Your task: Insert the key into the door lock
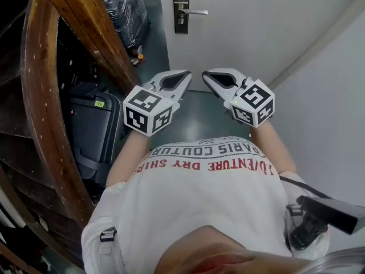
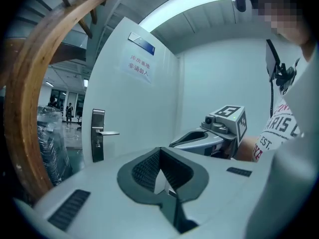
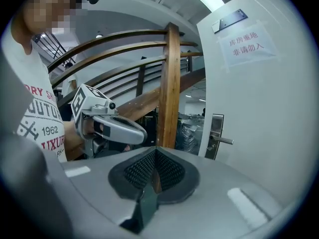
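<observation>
The white door (image 1: 256,16) stands ahead, with a steel lock plate and lever handle (image 1: 181,7) at its left edge. The same lock plate (image 2: 98,135) appears in the left gripper view, and the right gripper view has the lock plate (image 3: 215,142) at right. My left gripper (image 1: 185,74) and right gripper (image 1: 206,75) are held side by side in front of my chest, well short of the door, tips pointing toward it. Both are shut with nothing between the pads: left gripper (image 2: 159,152), right gripper (image 3: 155,152). No key shows in any view.
A curved wooden stair rail (image 1: 40,113) runs down the left side, with a wooden post (image 3: 169,88) close by. A black suitcase (image 1: 94,130) stands under the rail, and plastic-wrapped goods (image 1: 122,10) lie beyond. A white wall (image 1: 336,96) closes off the right.
</observation>
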The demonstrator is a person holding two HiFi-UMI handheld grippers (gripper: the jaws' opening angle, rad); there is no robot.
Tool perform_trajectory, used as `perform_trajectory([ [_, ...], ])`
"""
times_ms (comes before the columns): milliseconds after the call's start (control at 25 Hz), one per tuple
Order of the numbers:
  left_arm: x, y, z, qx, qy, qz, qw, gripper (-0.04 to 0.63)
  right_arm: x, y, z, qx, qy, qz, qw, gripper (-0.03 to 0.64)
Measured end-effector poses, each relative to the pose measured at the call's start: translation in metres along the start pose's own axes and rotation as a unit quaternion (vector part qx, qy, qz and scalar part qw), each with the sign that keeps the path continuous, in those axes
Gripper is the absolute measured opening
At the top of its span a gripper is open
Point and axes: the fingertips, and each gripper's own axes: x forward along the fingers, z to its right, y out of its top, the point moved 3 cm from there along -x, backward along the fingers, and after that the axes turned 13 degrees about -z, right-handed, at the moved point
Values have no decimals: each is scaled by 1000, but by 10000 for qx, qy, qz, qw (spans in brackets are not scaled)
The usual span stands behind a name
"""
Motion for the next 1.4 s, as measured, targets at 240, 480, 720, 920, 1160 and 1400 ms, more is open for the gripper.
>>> perform_trajectory([
  [240, -29, -49, 136, -73, -35, -5, 10000, 0, -102, -62, -95, 123, -18, 132, 9998, 2],
  [480, -59, -122, 292, -182, -199, -147, 9995, 0, -200, -162, -202, 462, -5, -3, 9989, 2],
  [720, -101, -134, 383, -64, -174, -291, 9994, 0, -272, -175, -267, 547, -58, 58, 9985, 2],
  [920, -129, -133, 421, -74, -125, -242, 9996, 0, -310, -165, -299, 545, -42, 263, 9982, 2],
  [1160, -145, -133, 427, -96, -113, -229, 9996, 0, -315, -159, -312, 483, -176, 193, 9985, 2],
  [1400, -155, -119, 426, -4, -104, -146, 9998, 0, -320, -147, -314, 481, -237, 239, 9983, 1],
])
